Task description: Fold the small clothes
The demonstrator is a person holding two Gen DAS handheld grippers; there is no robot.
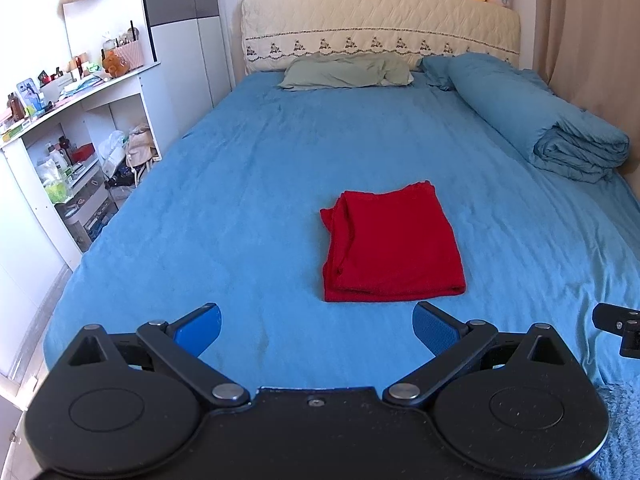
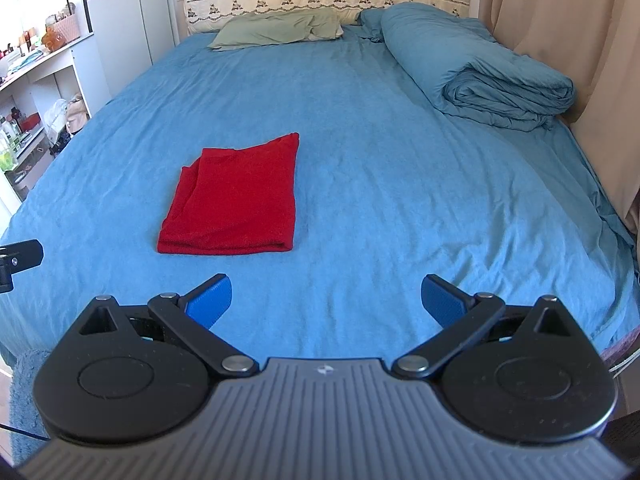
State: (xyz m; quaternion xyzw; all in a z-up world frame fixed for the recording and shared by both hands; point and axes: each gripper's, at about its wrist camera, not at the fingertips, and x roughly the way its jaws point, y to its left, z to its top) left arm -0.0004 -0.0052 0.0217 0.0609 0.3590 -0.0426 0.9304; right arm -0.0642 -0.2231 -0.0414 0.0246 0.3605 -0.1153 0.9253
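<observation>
Left wrist view shows the left gripper point(image 1: 316, 330) with its 2 blue pads spread wide, holding nothing and touching nothing. Right gripper point(image 2: 326, 300) is equally wide apart and empty. Both hover above the near end of the bed point(image 1: 240, 184). Just beyond them lies the red garment point(image 1: 394, 242), flat on the sheet, already folded in a neat rectangle. It looks soft, light and limp; I would pinch all layers together at a near corner.
</observation>
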